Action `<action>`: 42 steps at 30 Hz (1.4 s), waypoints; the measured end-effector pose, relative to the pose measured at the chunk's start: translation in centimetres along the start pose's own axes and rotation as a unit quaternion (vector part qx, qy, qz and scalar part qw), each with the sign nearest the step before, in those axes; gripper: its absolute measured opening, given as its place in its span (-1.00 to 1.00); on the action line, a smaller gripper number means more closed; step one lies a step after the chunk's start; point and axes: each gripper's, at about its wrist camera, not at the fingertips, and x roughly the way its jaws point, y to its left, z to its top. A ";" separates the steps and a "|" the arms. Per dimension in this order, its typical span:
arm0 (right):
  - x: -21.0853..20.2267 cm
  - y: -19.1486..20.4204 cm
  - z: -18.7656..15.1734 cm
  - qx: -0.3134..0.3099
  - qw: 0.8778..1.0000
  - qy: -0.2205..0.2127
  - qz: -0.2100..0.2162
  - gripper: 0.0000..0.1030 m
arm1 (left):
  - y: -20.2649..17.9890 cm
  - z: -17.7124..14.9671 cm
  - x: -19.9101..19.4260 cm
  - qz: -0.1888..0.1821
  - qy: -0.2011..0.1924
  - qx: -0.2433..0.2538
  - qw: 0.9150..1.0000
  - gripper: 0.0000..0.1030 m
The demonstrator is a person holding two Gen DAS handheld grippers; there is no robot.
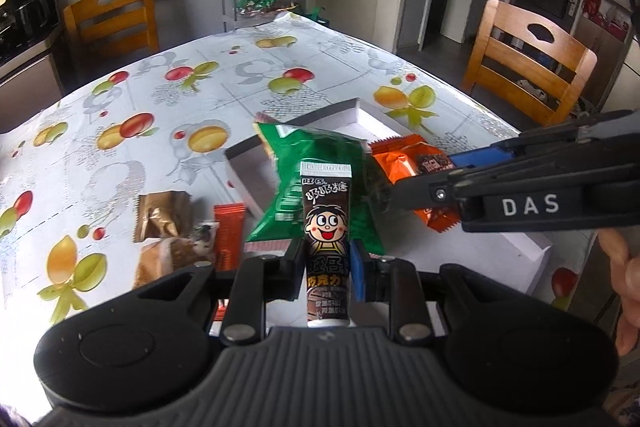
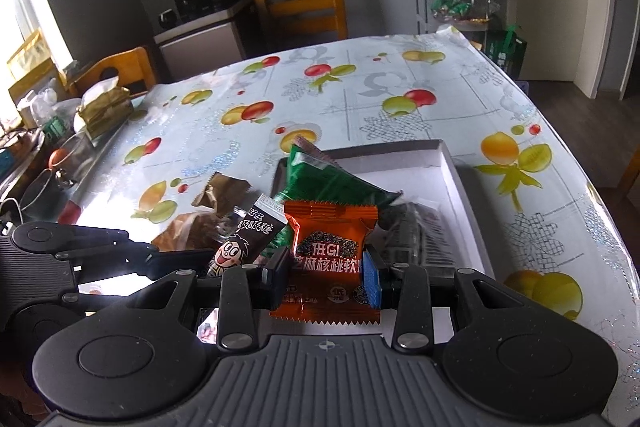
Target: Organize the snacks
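Note:
My left gripper (image 1: 326, 267) is shut on a brown tube snack (image 1: 327, 211) with a cartoon face, held upright above the table. My right gripper (image 2: 326, 275) is shut on an orange packet (image 2: 332, 251), also off the table; in the left wrist view that orange packet (image 1: 404, 163) hangs at the right. Behind both, a green packet (image 1: 312, 167) leans over the near wall of a shallow white box (image 2: 452, 179). A dark striped packet (image 2: 416, 231) lies inside the box.
Brown packets (image 1: 160, 215) and an orange-red stick (image 1: 229, 231) lie on the fruit-print tablecloth (image 1: 160, 87) left of the box. Wooden chairs (image 1: 528, 63) stand around the table. A cluttered pile (image 2: 48, 131) sits at the table's left edge.

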 end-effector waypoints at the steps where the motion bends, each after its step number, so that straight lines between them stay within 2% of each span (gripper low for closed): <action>1: 0.0 -0.3 -0.1 0.001 1.000 0.001 -0.002 -0.25 | -0.3 0.0 0.2 -0.002 0.001 0.003 1.000 -0.59; 21: 1.8 -5.1 -2.4 0.029 0.998 0.046 -0.022 -0.25 | -3.8 0.1 4.6 -0.029 0.044 0.023 0.998 -0.59; 42: 4.4 -5.8 -2.3 0.008 0.997 0.076 -0.015 -0.25 | -4.0 0.1 7.1 -0.029 0.075 0.013 0.997 -0.59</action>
